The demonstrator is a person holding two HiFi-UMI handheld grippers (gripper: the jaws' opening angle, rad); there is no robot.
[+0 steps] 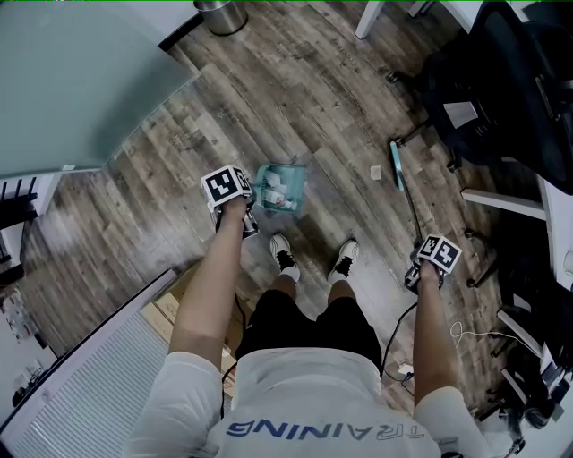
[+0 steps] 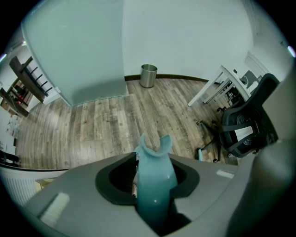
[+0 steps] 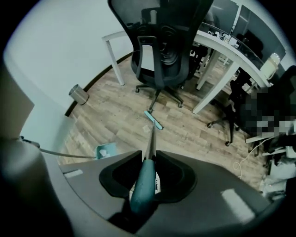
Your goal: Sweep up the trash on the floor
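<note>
My left gripper (image 1: 235, 215) is shut on the teal handle (image 2: 155, 178) of a teal dustpan (image 1: 281, 186), which sits on the wood floor just ahead of the person's shoes with pale scraps of trash inside it. My right gripper (image 1: 421, 273) is shut on the teal grip (image 3: 144, 183) of a long-handled broom. Its thin pole runs forward to the teal broom head (image 1: 396, 166) on the floor. A small white scrap of trash (image 1: 376, 171) lies just left of that head. The same broom head (image 3: 153, 120) and dustpan (image 3: 105, 150) appear in the right gripper view.
A black office chair (image 1: 488, 85) stands at the right, close to the broom head, with white desk legs (image 1: 369, 18) behind. A metal bin (image 1: 221, 15) sits by the far wall. A frosted glass panel (image 1: 81, 80) fills the left. A white cable (image 1: 470, 335) lies on the floor at right.
</note>
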